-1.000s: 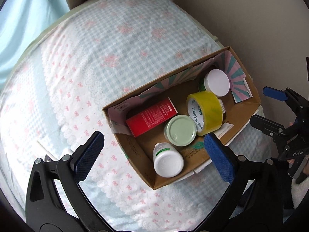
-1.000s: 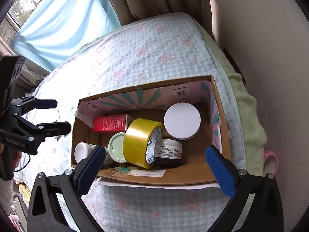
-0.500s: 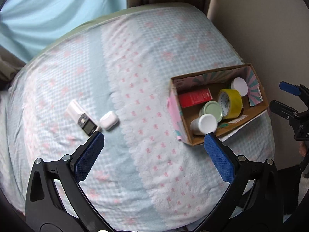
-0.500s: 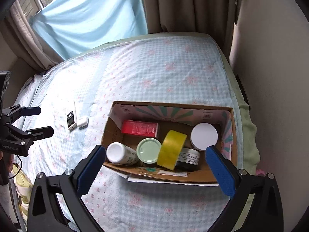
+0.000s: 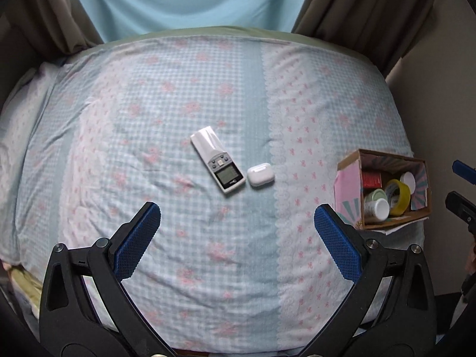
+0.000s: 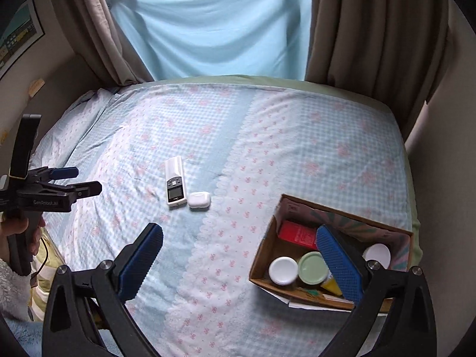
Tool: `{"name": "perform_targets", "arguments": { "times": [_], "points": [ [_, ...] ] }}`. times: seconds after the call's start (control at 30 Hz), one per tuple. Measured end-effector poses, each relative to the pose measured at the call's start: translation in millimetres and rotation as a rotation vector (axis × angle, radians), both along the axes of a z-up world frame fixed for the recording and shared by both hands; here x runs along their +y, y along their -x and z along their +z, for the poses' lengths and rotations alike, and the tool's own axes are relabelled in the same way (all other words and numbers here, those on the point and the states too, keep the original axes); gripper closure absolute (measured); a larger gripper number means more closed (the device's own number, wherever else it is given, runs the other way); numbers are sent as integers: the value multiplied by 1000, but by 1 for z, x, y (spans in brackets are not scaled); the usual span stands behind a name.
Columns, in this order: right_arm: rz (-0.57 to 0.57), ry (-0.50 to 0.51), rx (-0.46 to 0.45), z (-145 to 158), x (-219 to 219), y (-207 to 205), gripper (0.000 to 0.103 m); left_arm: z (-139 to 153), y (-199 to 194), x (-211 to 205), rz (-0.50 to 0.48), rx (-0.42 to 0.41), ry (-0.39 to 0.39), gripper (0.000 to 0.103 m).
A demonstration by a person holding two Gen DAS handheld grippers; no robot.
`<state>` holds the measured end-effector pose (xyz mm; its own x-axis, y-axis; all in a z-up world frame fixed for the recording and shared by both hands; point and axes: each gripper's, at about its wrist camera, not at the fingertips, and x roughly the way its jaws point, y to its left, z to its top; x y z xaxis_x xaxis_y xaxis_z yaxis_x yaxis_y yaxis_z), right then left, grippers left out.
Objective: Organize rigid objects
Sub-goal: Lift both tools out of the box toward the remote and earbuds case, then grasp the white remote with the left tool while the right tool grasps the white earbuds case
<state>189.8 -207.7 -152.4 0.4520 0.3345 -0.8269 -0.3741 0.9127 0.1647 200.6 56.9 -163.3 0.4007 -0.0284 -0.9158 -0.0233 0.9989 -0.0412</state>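
Left tool (image 5: 237, 221) spread wide and empty above the bed (image 5: 148, 163); right tool (image 6: 239, 253) likewise apart, holding nothing. At twelve o'clock from the left tool, remote (image 5: 218, 163) touching earbud case (image 5: 260, 175). At three o'clock, box (image 5: 346, 190) with bottles and tape (image 5: 398, 192).

Your left gripper (image 5: 237, 220): jaws wide, bare bed (image 5: 148, 113) between and ahead. Only obstacles mid-bed: remote (image 5: 218, 163) and earbud case (image 5: 260, 175), just beside each other. Cardboard box (image 5: 347, 178) blocks bed's right edge; inside packed with jars and tape roll (image 5: 398, 192), little room. Wall close behind box.
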Motion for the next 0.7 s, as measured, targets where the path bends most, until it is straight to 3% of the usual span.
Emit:
{"name": "perform_targets", "arguments": {
  "times": [0.27, 0.7],
  "points": [
    [118, 42, 71, -33, 72, -39, 0, -35, -45, 49, 97, 51, 66, 0],
    [140, 98, 241, -141, 125, -112, 0, -153, -129, 75, 290, 222, 162, 0]
  ]
}}
